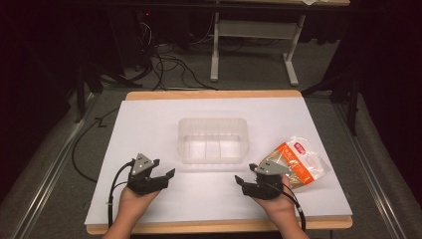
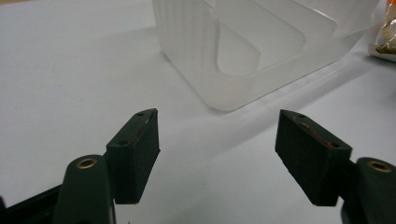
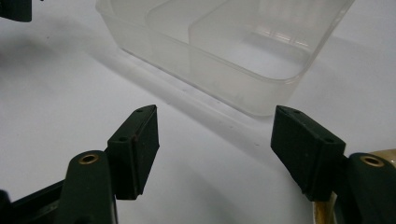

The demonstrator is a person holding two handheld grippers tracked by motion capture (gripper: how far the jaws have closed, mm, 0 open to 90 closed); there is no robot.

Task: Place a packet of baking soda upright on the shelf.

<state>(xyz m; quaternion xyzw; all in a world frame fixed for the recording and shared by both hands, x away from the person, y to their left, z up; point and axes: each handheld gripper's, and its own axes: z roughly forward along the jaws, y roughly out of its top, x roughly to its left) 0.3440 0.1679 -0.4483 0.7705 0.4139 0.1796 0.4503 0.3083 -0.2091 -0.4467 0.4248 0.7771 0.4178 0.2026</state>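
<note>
High view: left tongs [image 1: 166, 176] and right tongs [image 1: 240, 181] both wide, empty, near clear container [image 1: 213, 140].

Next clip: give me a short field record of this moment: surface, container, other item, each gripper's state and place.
surface: white table top
container: clear plastic tub with inner dividers, empty, mid-table
other item: snack bag, lying flat right of the tub
left gripper: open, nothing between the jaws, near the tub's front left corner
right gripper: open, nothing between the jaws, beside the snack bag
contact: neither gripper touches the tub
</note>
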